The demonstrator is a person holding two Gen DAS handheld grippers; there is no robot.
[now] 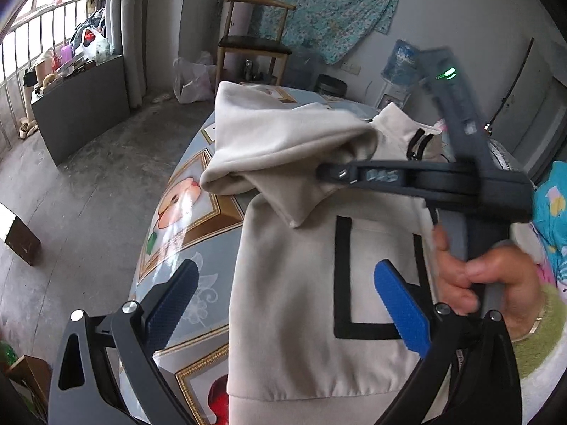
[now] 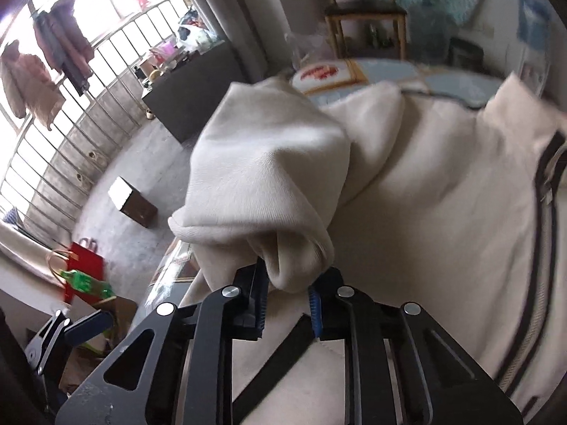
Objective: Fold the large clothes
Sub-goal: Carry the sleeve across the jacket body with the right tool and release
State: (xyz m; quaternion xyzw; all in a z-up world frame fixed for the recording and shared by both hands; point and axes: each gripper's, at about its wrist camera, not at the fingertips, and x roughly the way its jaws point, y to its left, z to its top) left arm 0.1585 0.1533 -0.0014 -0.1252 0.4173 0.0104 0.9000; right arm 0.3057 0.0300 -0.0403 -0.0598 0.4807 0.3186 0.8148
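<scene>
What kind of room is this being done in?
Most likely a lived-in room of a home, not a lab. A cream jacket lies on a table with a fruit-print cover, a wooden chair stands by the wall, and clothes hang drying at a barred window.

R gripper (image 2: pixel 285 297), angled steeply down, jaws nearly closed w/ pads pinching a bunched fold of cream jacket sleeve (image 2: pixel 262 184). A bare hand (image 1: pixel 485 276) wraps its handle, fingers curled round the grip. L gripper (image 1: pixel 287 304) tilts down too, blue pads spread wide apart, nothing between them.
</scene>
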